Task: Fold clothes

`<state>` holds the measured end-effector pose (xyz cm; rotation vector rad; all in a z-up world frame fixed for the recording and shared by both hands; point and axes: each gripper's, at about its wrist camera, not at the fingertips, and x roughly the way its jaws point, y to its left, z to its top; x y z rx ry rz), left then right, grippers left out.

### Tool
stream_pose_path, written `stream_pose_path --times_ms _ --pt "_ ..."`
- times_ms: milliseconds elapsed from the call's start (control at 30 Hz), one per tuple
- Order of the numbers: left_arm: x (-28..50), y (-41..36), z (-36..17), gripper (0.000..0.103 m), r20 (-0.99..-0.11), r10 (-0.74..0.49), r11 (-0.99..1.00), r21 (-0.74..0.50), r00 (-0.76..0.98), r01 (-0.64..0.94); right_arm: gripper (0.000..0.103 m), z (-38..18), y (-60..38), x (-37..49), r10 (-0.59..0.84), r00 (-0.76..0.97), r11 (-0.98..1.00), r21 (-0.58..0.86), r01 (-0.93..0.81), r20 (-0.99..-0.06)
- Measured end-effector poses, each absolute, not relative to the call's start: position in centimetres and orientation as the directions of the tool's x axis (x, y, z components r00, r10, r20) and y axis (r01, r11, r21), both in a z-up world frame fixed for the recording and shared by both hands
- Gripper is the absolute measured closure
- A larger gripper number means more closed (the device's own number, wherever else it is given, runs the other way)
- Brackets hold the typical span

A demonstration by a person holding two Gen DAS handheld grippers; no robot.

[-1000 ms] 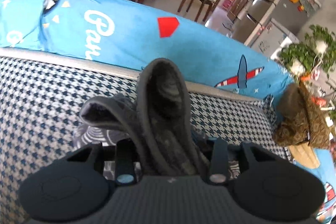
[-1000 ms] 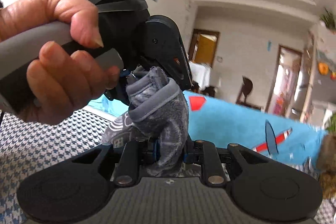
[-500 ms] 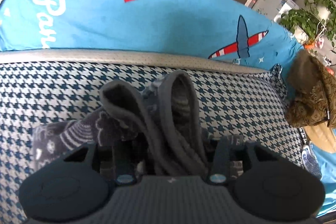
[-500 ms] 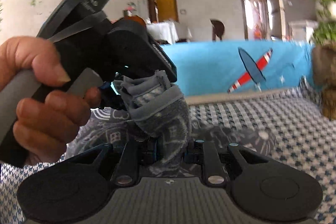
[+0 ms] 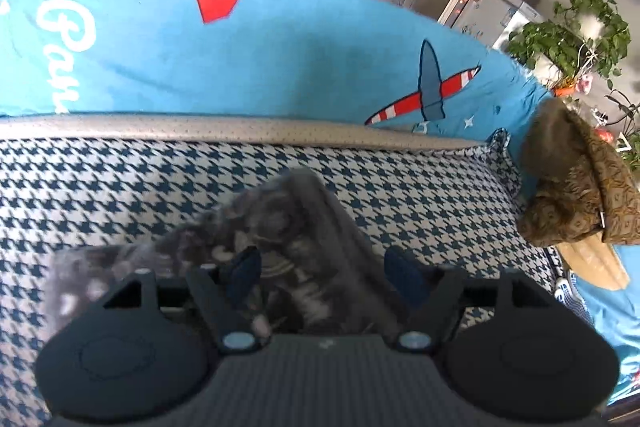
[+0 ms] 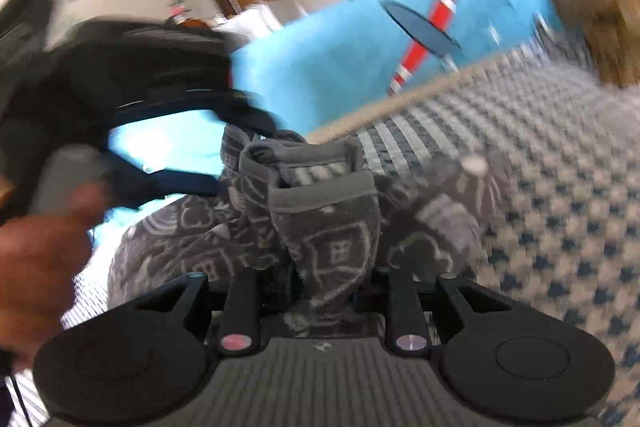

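Observation:
A grey patterned garment (image 5: 276, 227) lies bunched on the houndstooth cover (image 5: 100, 179). In the left wrist view my left gripper (image 5: 324, 273) is open, its blue pads apart, and the blurred cloth hangs loose between them. In the right wrist view my right gripper (image 6: 324, 279) is shut on a folded band of the same garment (image 6: 324, 211) and holds it just above the cover. The left gripper (image 6: 132, 83) and the hand holding it show at the left of that view, close to the cloth.
A blue cartoon-print cover (image 5: 280, 51) runs along the back of the seat. A brown cushion (image 5: 576, 187) sits at the right end. Chairs, a fridge and a potted plant (image 5: 572, 31) stand beyond the sofa.
My left gripper has opened and let go of the garment, which drops blurred toward the cover. My right gripper has swung down and tilted, still holding its fold.

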<state>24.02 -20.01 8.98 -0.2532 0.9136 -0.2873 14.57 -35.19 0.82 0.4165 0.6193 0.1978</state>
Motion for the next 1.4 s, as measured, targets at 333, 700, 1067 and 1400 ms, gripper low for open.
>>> stream_pose_path --times_ms 333,700,1067,1400 --pt "19.0 -14.3 9.6 0.023 -0.745 -0.242 0.964 -0.255 0.622 0.070 0.080 0.5 -38.6 15.9 0.315 0.785 0.824 0.565 0.052 -0.533" --pt "16.3 -11.4 5.3 0.016 -0.748 -0.192 0.977 -0.209 0.635 0.049 0.070 1.8 -39.3 15.3 0.195 0.798 0.843 0.513 0.161 -0.570" --pt "17.8 -11.0 3.8 0.007 -0.739 -0.217 0.966 -0.258 0.637 0.029 0.067 6.3 -39.4 13.5 0.062 0.908 0.941 0.328 0.086 -0.415" --pt "18.7 -11.4 3.6 0.004 -0.728 -0.213 0.968 -0.248 0.652 0.040 0.067 6.6 -33.7 17.5 0.389 0.834 0.911 0.297 -0.285 -0.393"
